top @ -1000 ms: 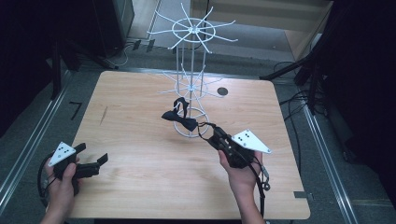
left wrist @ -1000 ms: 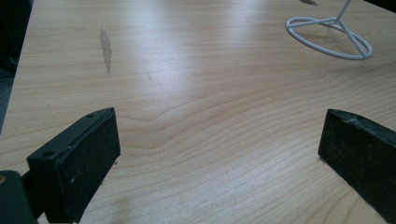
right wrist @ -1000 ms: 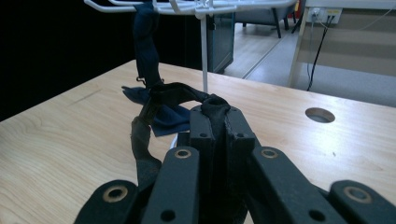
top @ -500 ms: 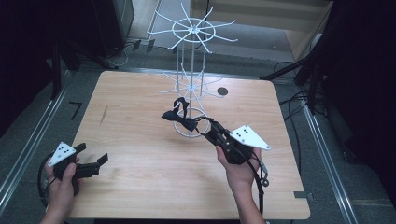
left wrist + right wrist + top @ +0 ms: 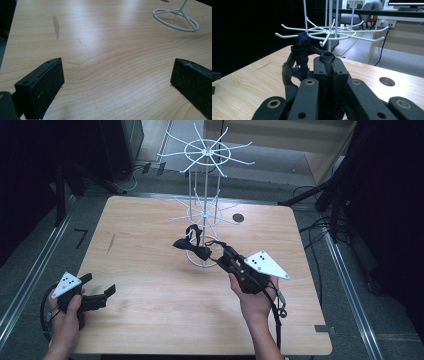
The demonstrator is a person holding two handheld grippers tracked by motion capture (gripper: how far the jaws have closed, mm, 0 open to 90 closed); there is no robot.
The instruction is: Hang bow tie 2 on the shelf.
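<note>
R gripper (image 5: pixel 223 254) jaws were clamped on black strap (image 5: pixel 192 245) beside white wire rack (image 5: pixel 205 215); L gripper (image 5: pixel 102 292) jaws wide, nothing between, over table (image 5: pixel 150 285).

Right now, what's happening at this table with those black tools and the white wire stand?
A person sits at a wooden table with a claw tool in each hand. The right claw is shut on a dark strap-like piece of fabric, holding it up beside the lower hooks of the white wire rack, apparently to hang it there. Part of the fabric is draped by one hook already. The left claw rests open near the table's near left corner, holding nothing.
</note>
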